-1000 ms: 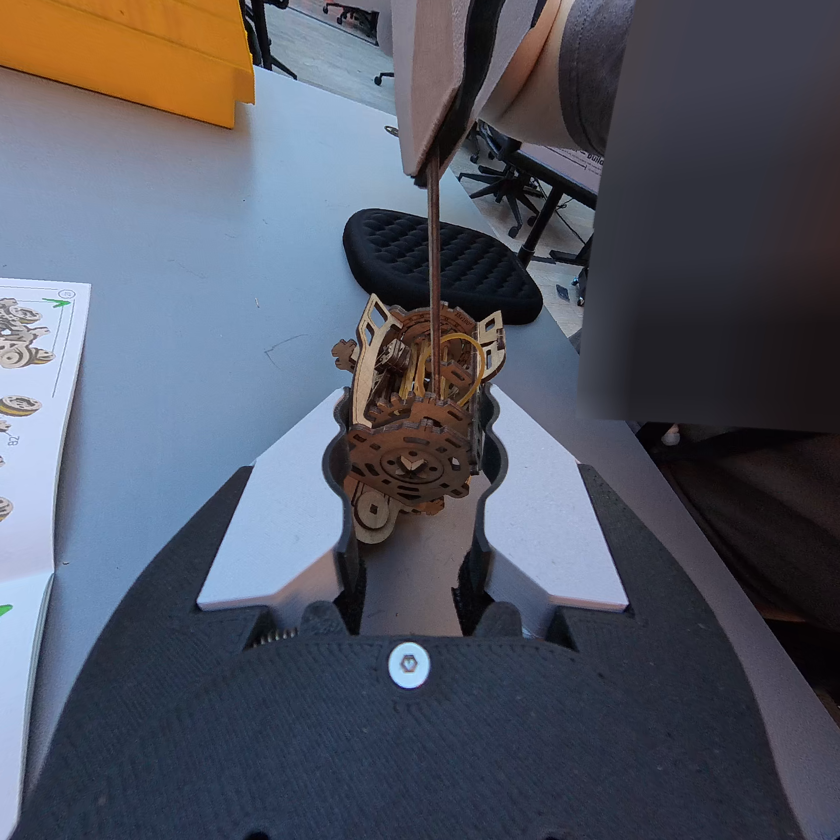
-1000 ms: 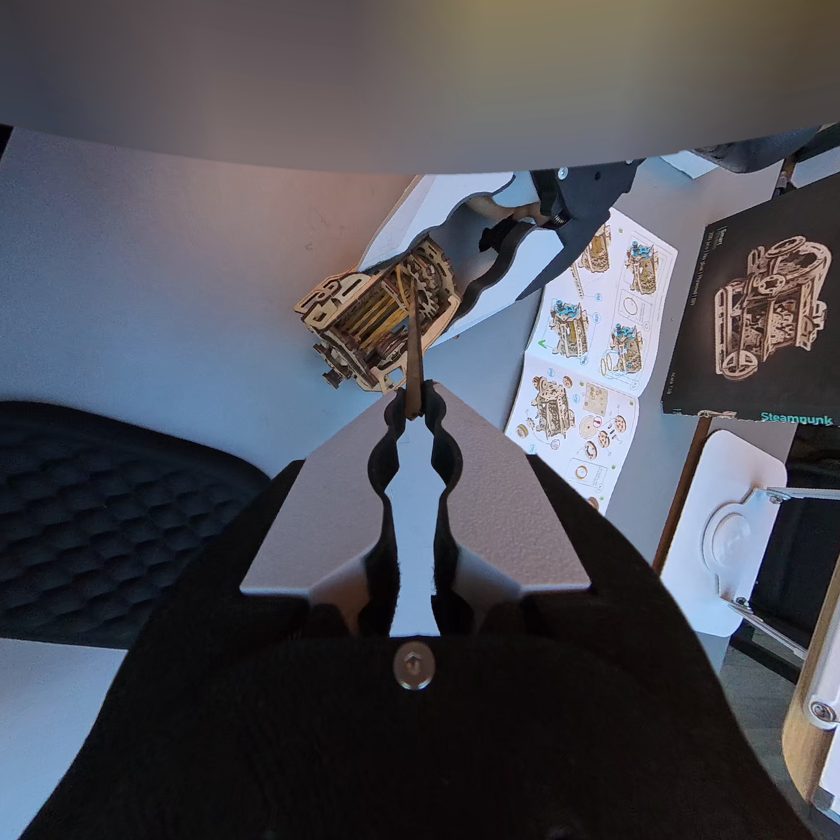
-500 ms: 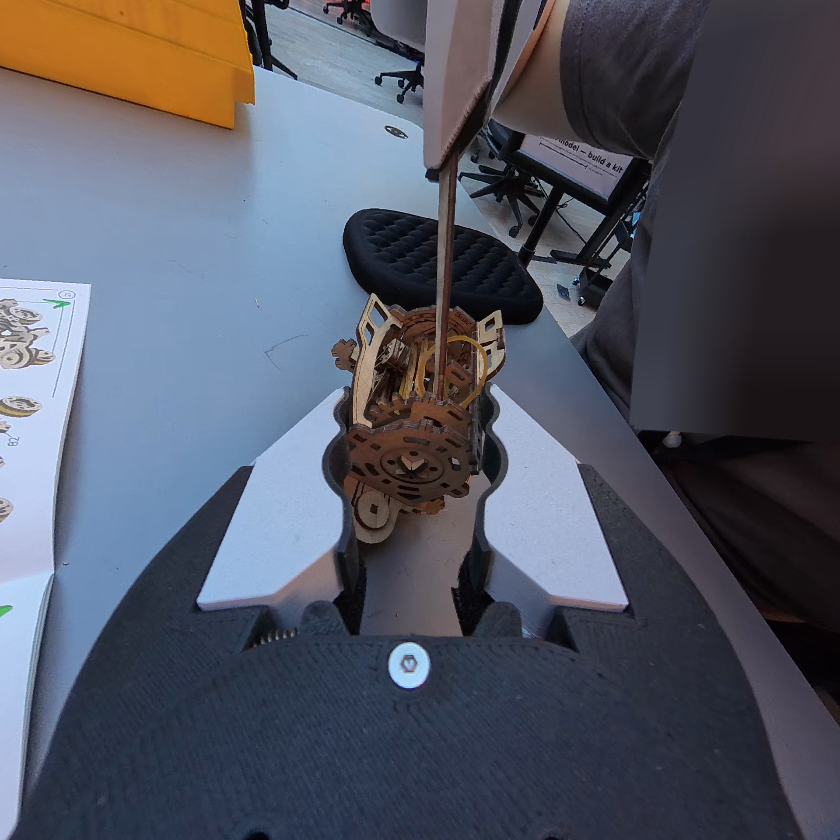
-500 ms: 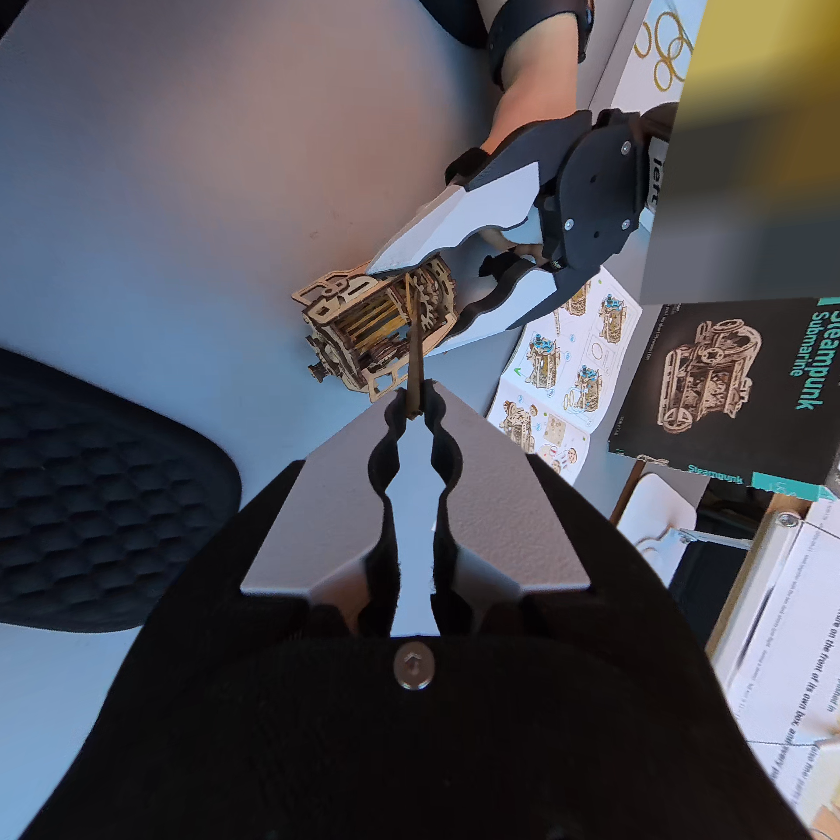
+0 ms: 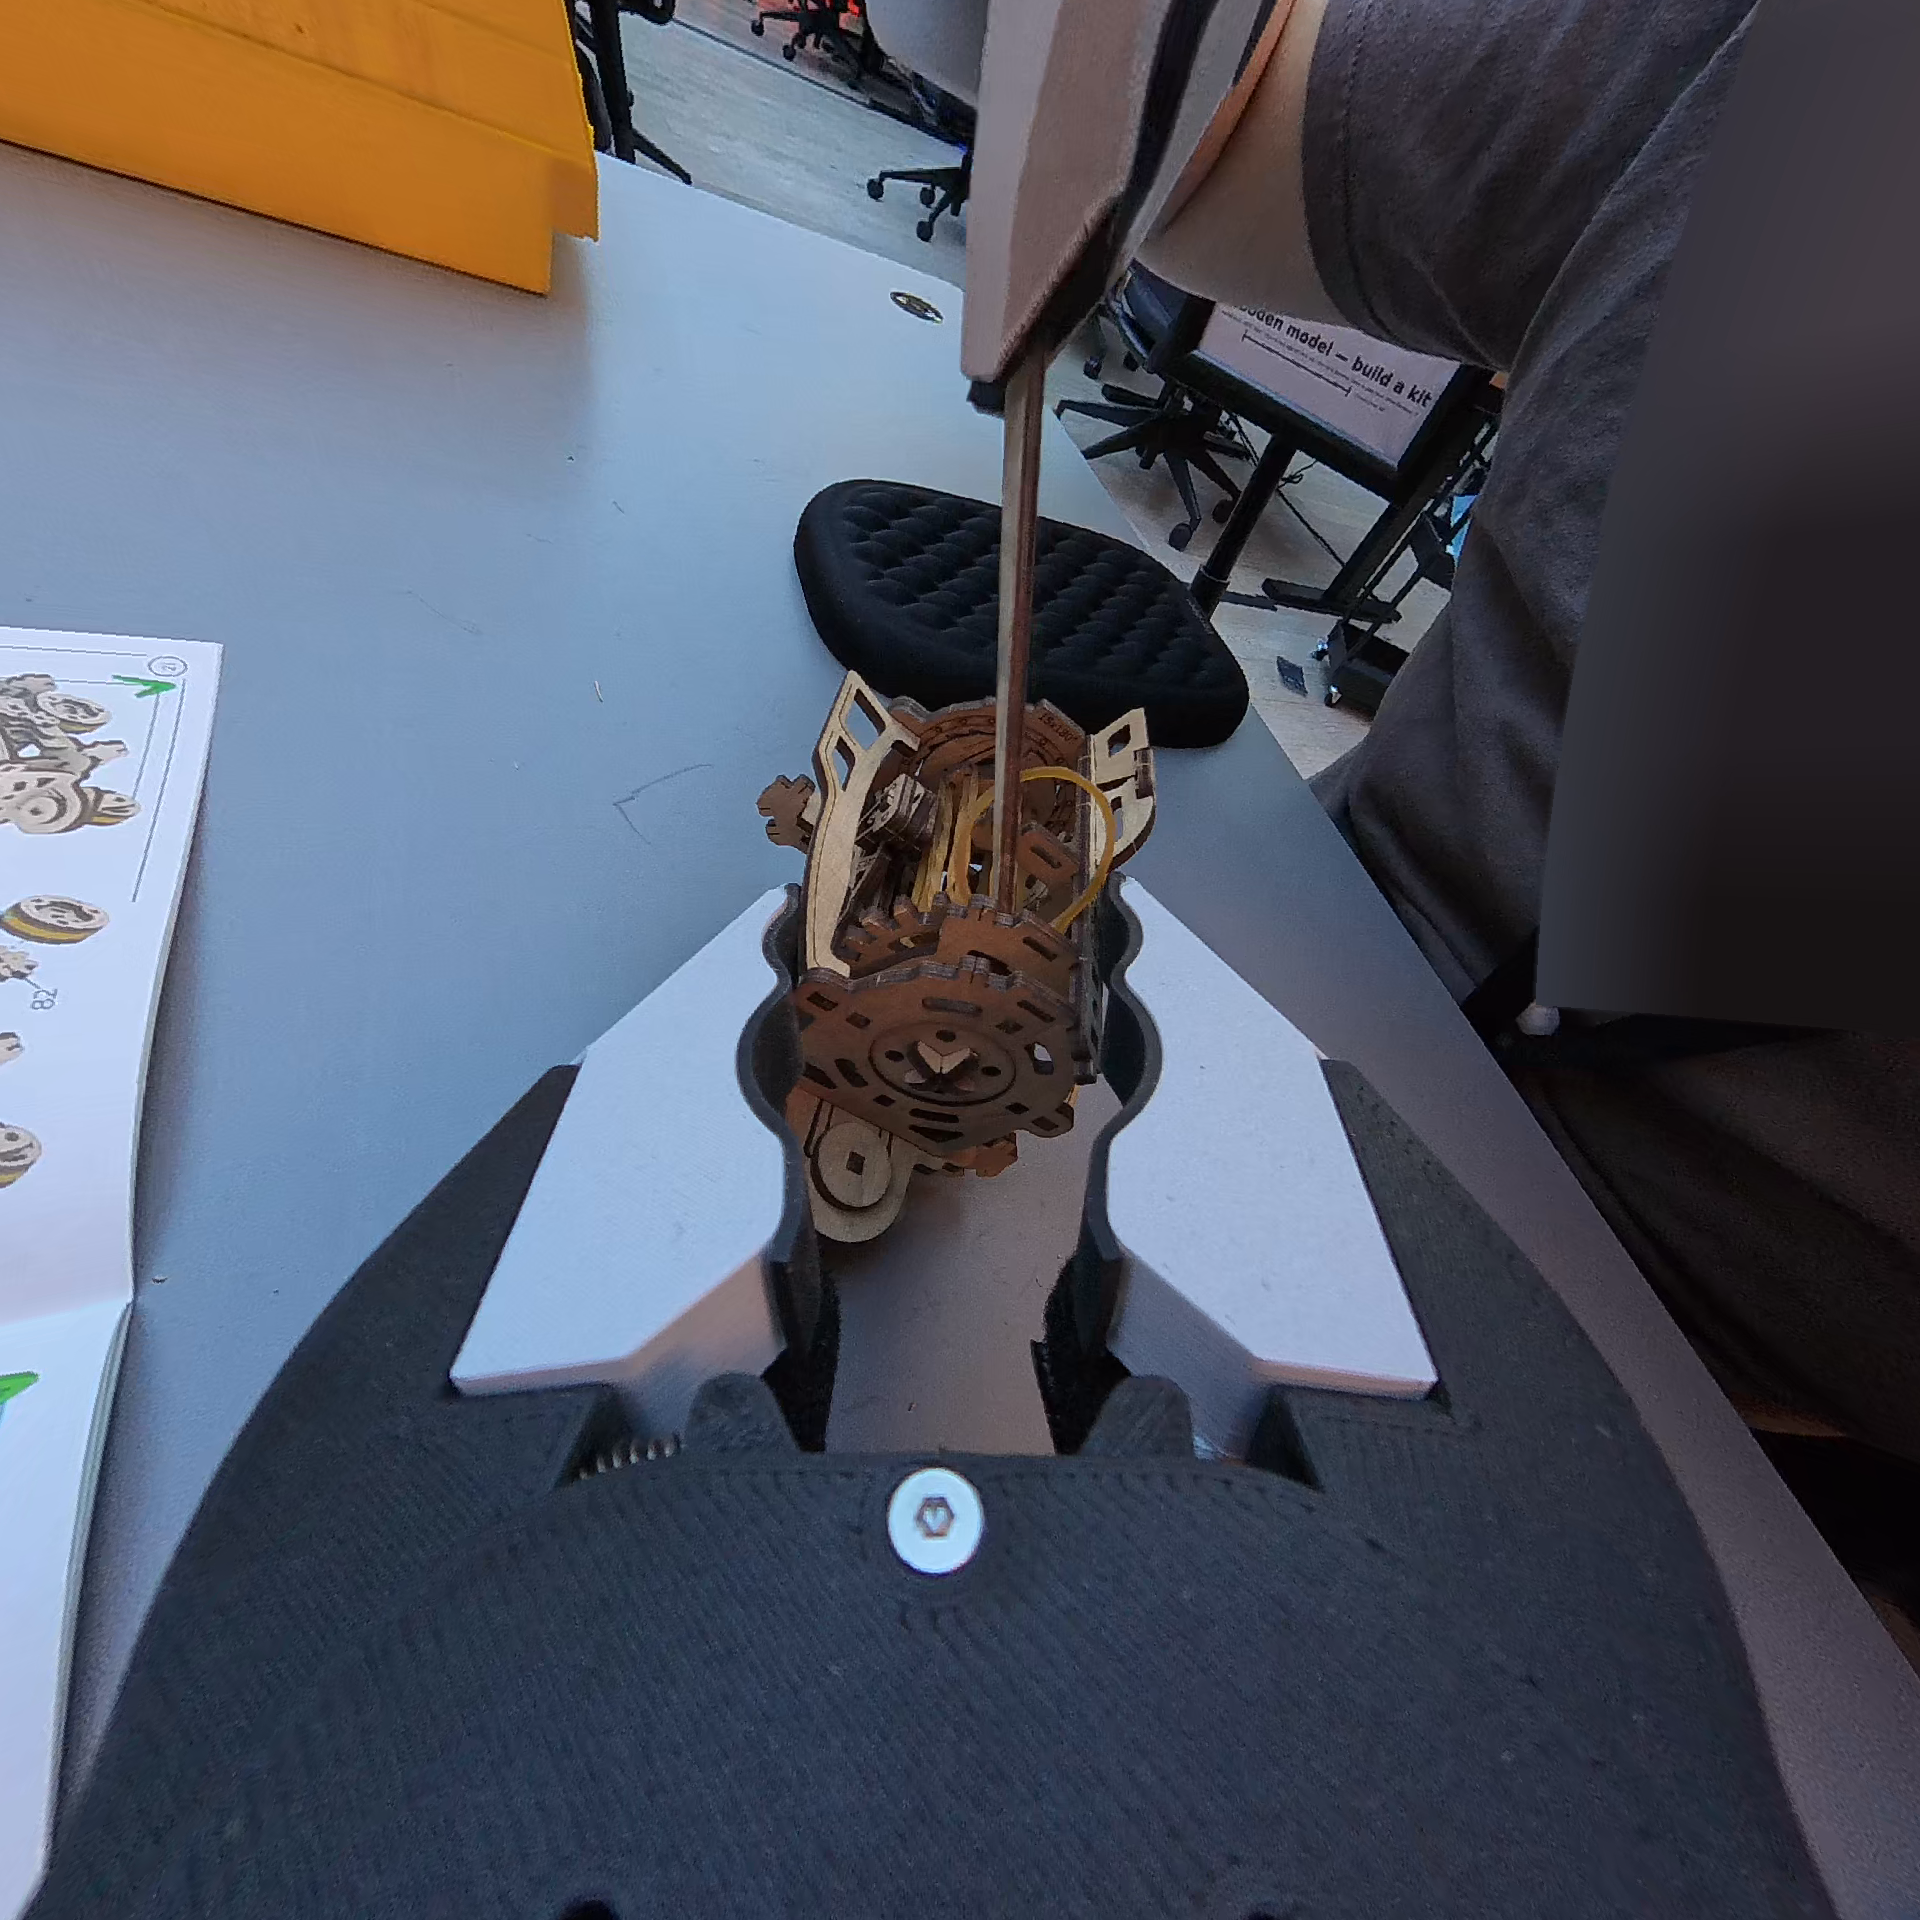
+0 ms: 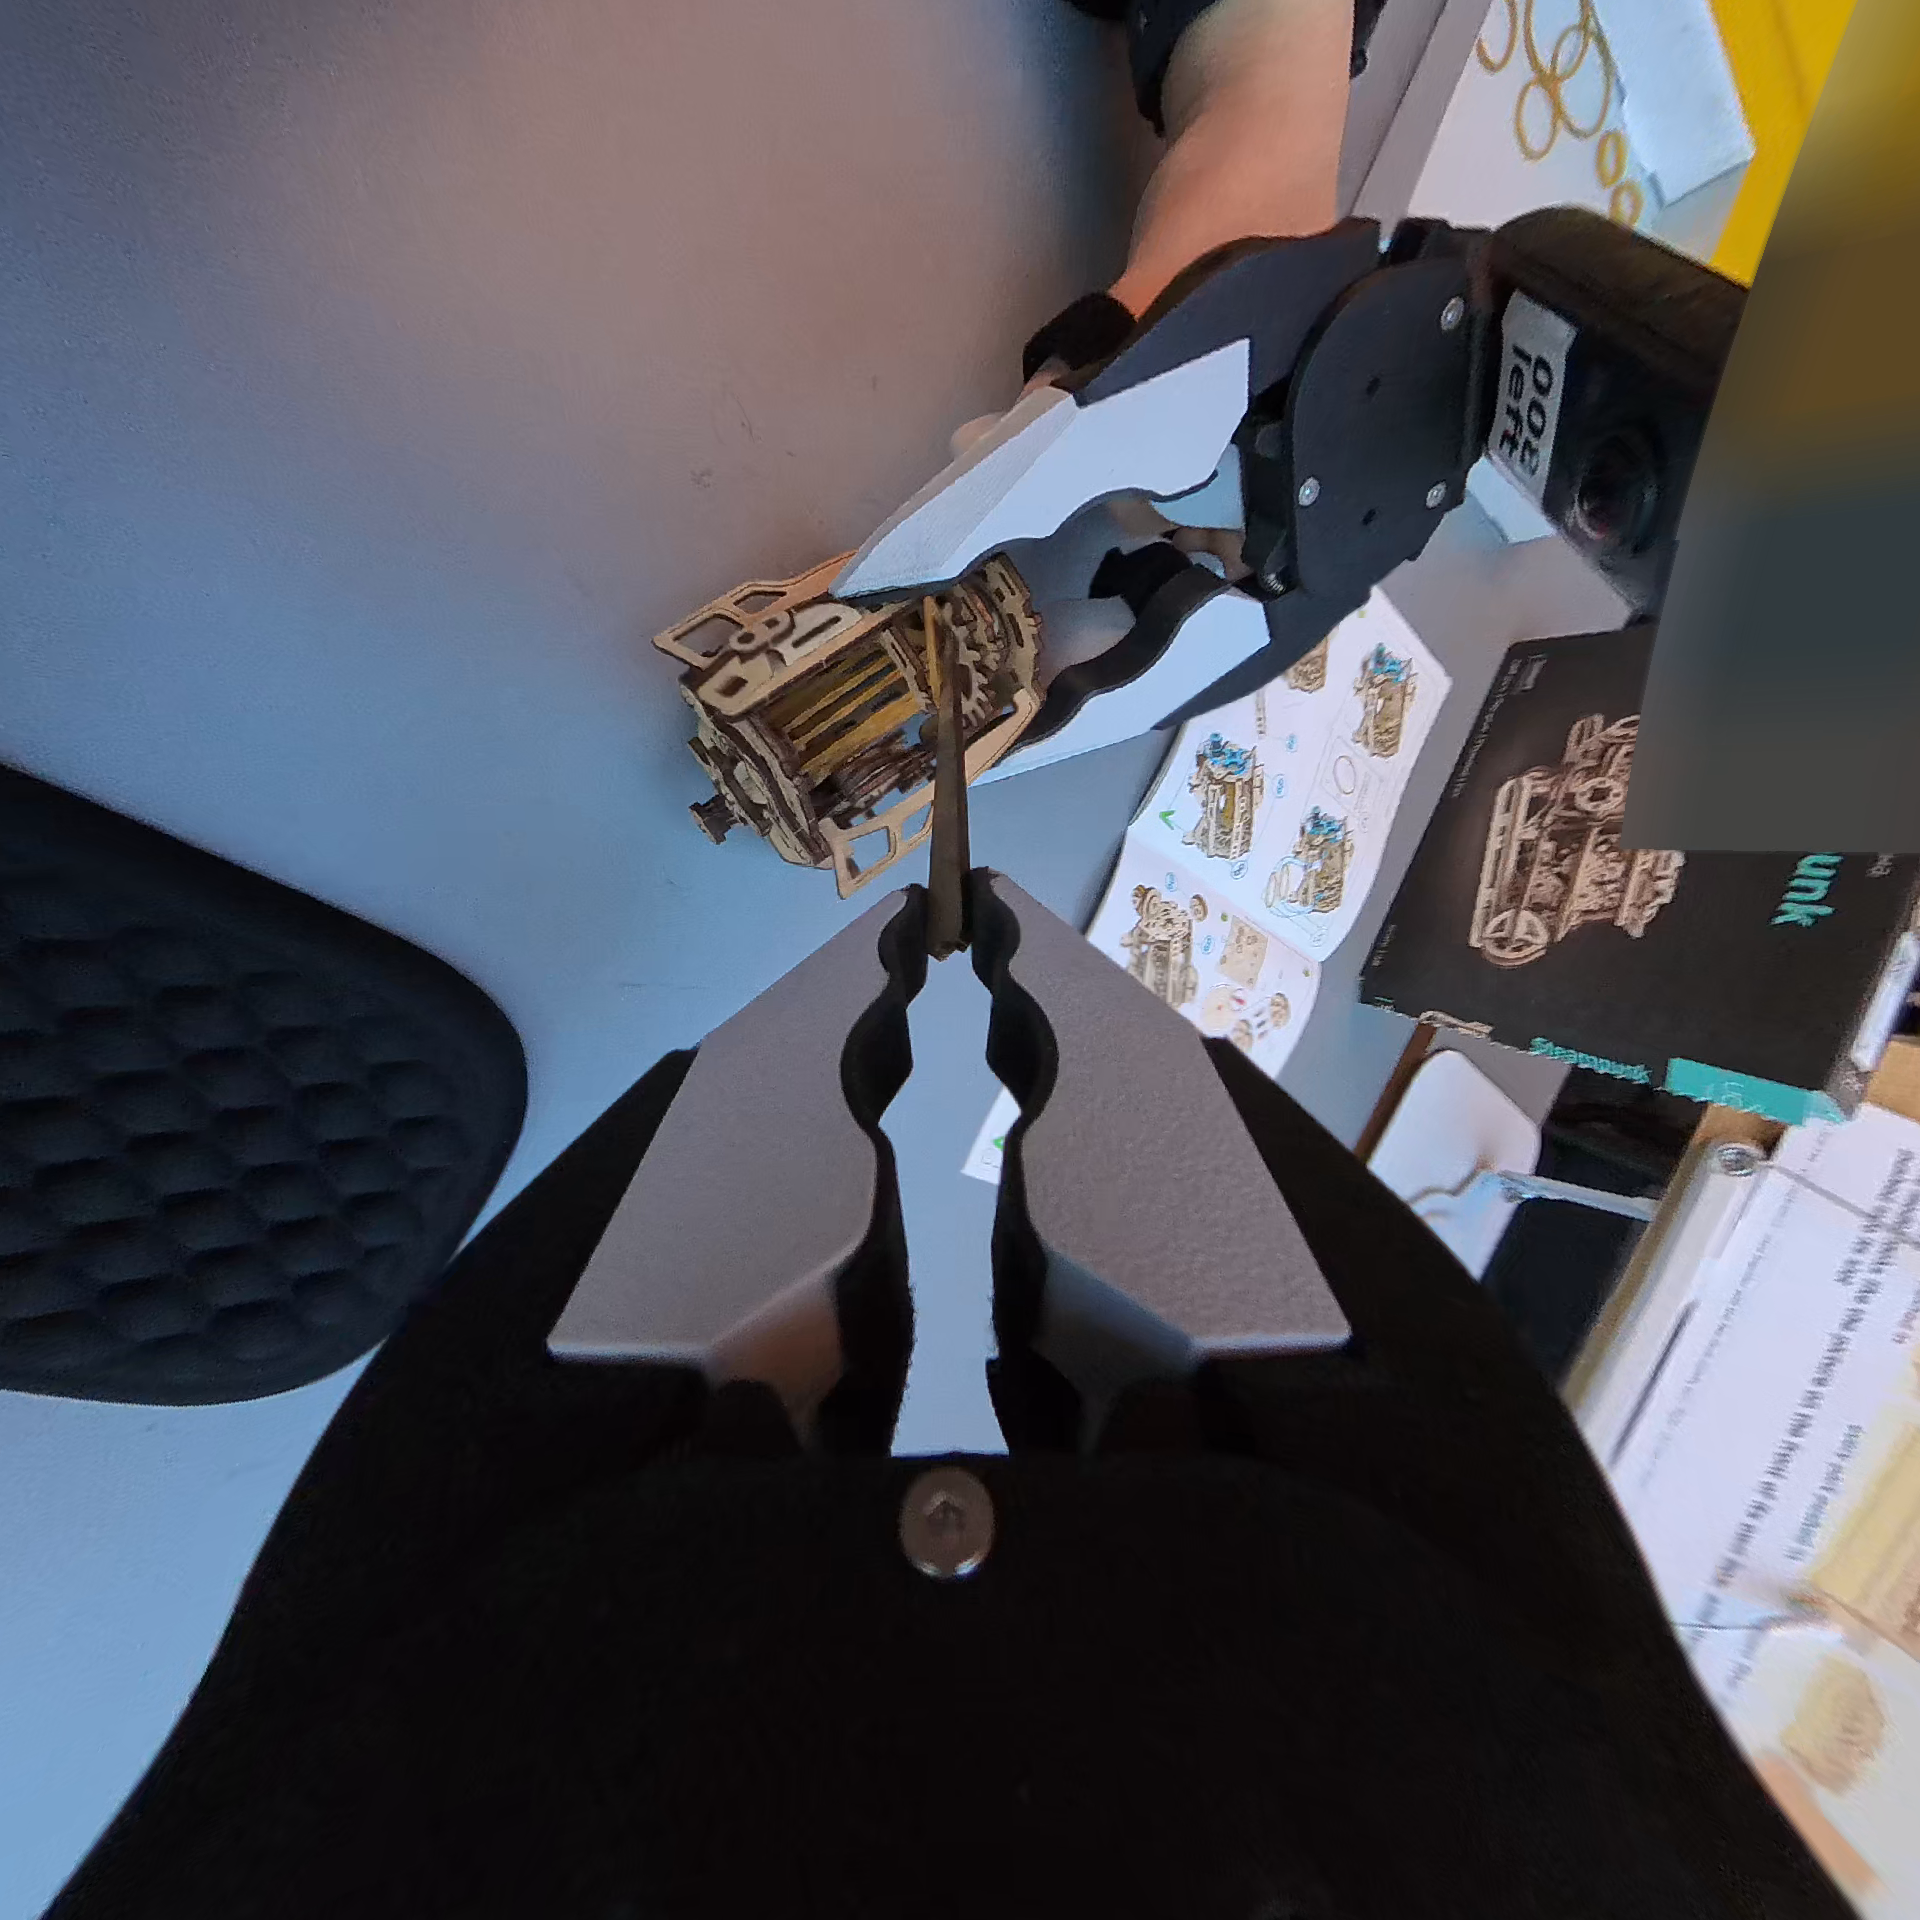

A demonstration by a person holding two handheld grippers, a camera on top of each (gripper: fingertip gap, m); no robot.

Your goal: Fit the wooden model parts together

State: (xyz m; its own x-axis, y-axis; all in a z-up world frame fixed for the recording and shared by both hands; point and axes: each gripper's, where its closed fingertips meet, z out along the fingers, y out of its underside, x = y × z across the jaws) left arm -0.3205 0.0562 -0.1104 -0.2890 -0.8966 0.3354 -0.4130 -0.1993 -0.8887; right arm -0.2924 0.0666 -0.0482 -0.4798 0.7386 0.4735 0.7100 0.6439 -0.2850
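A wooden gear model (image 5: 940,997) with yellow rubber bands rests on the grey table, gripped at its near end by my left gripper (image 5: 945,914), which is shut on it. It also shows in the right wrist view (image 6: 821,717), with the left gripper (image 6: 935,675) around its right end. My right gripper (image 6: 943,894) is shut on a thin wooden stick (image 6: 948,790). In the left wrist view the right gripper (image 5: 1023,379) hangs above the model and the stick (image 5: 1016,623) runs straight down into the model's top among the bands.
A black padded mat (image 5: 997,613) lies beyond the model near the table edge. An open instruction booklet (image 5: 73,935) lies at the left and also shows in the right wrist view (image 6: 1268,831), beside a dark kit box (image 6: 1621,862). A yellow box (image 5: 301,114) stands at the far left. Across from one pair of fingers to the other is roughly 8 cm.
The right gripper's view has swung round and pulled back a little, with the stick still in the model. The left gripper and the model have stayed put.
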